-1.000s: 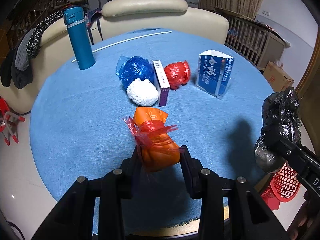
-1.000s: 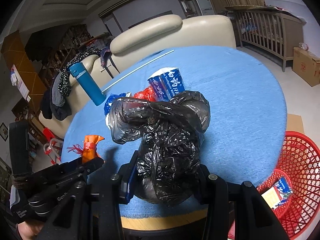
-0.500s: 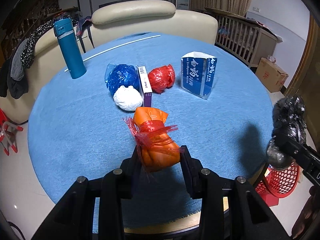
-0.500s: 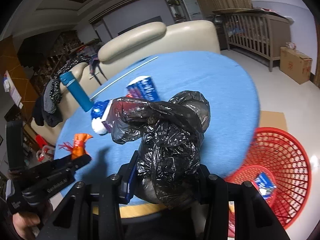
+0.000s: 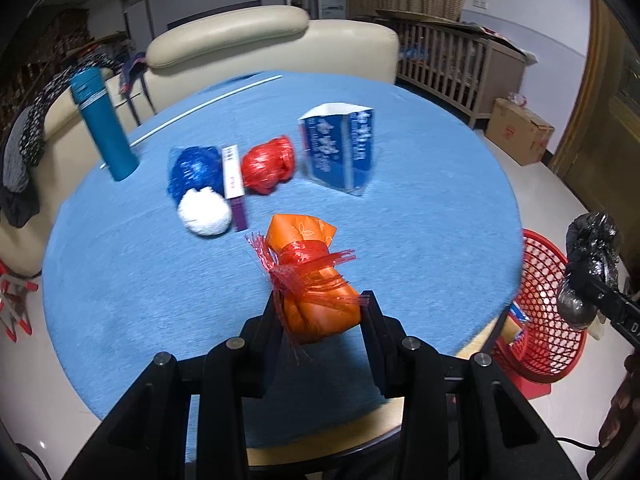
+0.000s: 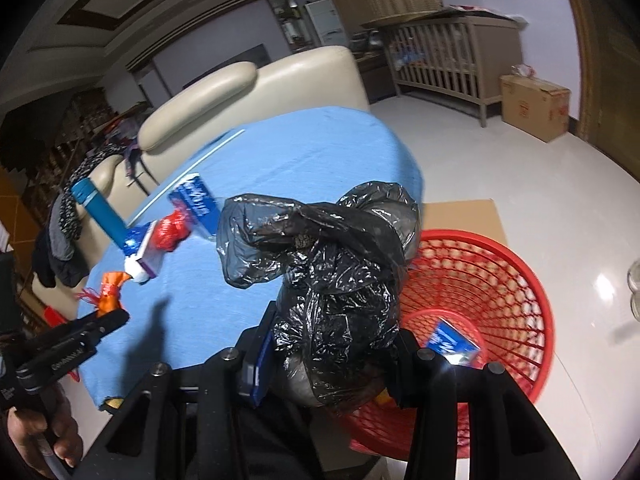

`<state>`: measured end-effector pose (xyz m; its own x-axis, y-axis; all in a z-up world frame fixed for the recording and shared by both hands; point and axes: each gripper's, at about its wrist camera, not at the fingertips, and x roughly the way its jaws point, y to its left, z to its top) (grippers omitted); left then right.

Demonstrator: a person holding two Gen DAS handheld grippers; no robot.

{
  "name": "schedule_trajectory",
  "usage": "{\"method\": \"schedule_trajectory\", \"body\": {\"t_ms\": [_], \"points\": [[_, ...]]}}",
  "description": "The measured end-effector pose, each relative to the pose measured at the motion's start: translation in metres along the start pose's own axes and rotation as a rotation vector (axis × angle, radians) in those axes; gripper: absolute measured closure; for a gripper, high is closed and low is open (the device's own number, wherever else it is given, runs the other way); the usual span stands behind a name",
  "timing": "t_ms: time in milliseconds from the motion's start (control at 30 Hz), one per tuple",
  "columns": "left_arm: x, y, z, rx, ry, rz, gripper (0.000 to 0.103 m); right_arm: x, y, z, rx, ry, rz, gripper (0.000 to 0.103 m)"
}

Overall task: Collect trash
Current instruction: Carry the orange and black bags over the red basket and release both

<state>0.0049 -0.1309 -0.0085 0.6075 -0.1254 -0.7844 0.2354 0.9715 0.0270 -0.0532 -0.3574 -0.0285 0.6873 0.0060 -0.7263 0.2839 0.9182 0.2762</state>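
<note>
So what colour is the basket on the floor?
Red mesh basket, clearest in the right wrist view.

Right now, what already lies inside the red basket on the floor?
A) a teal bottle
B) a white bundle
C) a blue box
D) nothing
C: in the right wrist view a blue box lies at the bottom of the red basket, beside the black bag in the right gripper.

both grippers are matte black plastic. the left gripper has two thick angular fingers, with round silver screw heads set in a row across its frame. the right gripper looks the same, with a blue pad on one finger. white lettering, too blurred to read, runs along the left gripper's side.
</note>
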Motion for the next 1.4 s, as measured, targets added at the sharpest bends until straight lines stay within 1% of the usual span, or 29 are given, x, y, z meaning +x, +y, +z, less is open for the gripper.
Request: {"method": "schedule_trajectory", "body": {"t_ms": [267, 567, 700, 900, 1067, 1167, 1267, 1300, 1333, 1400], "points": [[-0.002, -0.034, 0.003, 0.076, 0.001, -0.025, 0.064, -0.012, -0.034, -0.009, 0.047, -0.01, -0.046, 0.056], [-0.003, -0.064, 0.014, 0.142, -0.007, -0.055, 0.064, -0.022, -0.048, -0.007, 0.062, -0.039, -0.072, 0.056], [-0.007, -0.081, 0.019, 0.173, -0.021, -0.086, 0.064, -0.023, -0.055, -0.006, 0.063, -0.039, -0.084, 0.056], [-0.007, -0.104, 0.017, 0.231, -0.023, -0.11, 0.064, -0.018, -0.069, -0.01, 0.08, -0.021, -0.108, 0.056], [-0.004, -0.116, 0.017, 0.253, -0.016, -0.122, 0.064, -0.008, -0.084, -0.016, 0.105, 0.027, -0.127, 0.055], [-0.001, -0.123, 0.017, 0.265, -0.014, -0.13, 0.064, -0.003, -0.09, -0.019, 0.117, 0.046, -0.139, 0.053], [0.0, -0.13, 0.016, 0.282, -0.012, -0.139, 0.064, 0.008, -0.092, -0.024, 0.121, 0.099, -0.132, 0.05], [0.0, -0.133, 0.016, 0.287, -0.012, -0.14, 0.064, 0.01, -0.093, -0.025, 0.121, 0.106, -0.133, 0.045], [0.0, -0.135, 0.016, 0.292, -0.012, -0.142, 0.064, 0.011, -0.093, -0.026, 0.124, 0.114, -0.129, 0.039], [0.001, -0.138, 0.016, 0.296, -0.01, -0.147, 0.064, 0.011, -0.095, -0.028, 0.136, 0.107, -0.118, 0.035]]}}
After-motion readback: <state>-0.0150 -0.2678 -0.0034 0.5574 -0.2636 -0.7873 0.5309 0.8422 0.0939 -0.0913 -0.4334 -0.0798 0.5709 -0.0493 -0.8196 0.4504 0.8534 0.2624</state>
